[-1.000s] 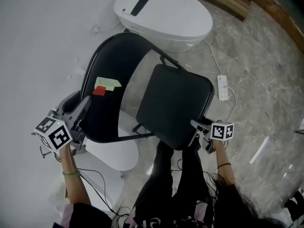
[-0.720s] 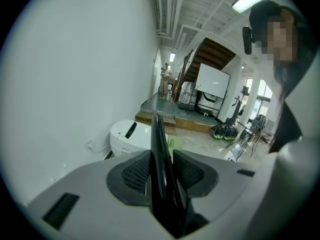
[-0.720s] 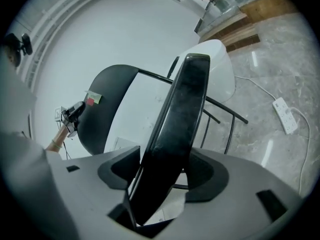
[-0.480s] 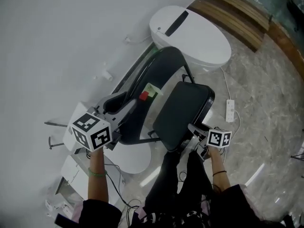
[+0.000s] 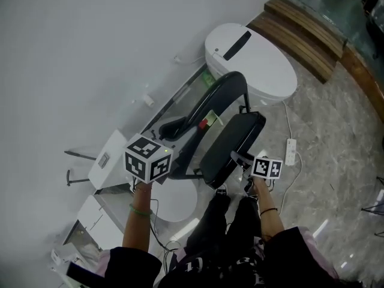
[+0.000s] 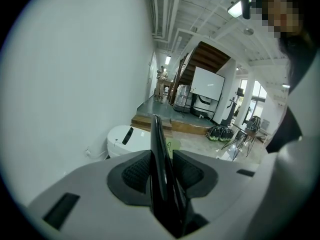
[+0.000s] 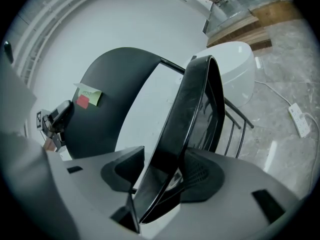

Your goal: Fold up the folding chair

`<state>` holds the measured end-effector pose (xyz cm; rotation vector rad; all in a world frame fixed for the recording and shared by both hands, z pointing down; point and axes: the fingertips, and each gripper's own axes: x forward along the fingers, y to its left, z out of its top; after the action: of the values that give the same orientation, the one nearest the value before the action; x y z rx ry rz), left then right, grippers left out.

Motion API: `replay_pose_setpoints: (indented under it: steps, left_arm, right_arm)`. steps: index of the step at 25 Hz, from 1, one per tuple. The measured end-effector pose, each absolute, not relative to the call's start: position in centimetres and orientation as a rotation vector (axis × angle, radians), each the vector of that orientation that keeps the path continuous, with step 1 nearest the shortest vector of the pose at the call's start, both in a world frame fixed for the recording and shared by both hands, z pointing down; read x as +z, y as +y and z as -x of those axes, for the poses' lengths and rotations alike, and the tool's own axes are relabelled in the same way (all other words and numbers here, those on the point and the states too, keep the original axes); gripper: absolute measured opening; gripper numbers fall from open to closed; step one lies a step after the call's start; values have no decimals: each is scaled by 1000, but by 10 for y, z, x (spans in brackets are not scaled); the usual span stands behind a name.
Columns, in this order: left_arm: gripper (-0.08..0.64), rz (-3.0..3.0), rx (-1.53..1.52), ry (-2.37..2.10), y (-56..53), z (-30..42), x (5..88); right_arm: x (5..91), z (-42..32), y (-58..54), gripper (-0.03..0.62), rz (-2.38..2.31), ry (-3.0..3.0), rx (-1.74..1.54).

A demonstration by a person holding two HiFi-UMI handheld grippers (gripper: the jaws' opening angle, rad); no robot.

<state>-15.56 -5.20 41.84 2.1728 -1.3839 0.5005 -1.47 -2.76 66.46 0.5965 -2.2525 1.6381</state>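
Two grippers, both on the folding chair (image 5: 195,120). Pinches the backrest (image 7: 112,104) by its thin edge in the left gripper (image 6: 162,176): narrow gap, both ribbed pads pressed on the black panel, which runs straight ahead from the jaws. Takes the seat (image 7: 192,104) by its near edge in the right gripper (image 7: 159,176); has just been narrowing those jaws, now about half open, with the seat slanting between them, flat against one pad and meeting the other jaw low down. Stands close to the white wall (image 5: 90,53), between the person's legs (image 5: 207,221) and a white oval unit (image 5: 252,59) on the floor. Tips the seat up almost on edge, long axis running from the right gripper away toward that unit, nearly parallel to the backrest. Shows red and green sticky notes (image 7: 86,98) on the backrest's face toward the seat.
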Motion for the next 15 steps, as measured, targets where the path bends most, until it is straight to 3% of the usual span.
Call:
replay_pose_setpoints:
  steps: [15]
  left_arm:
    - [133,-2081,523,-1320,-62,170,420]
  right_arm:
    - [648,58,-39,151,-326,-2204,1677]
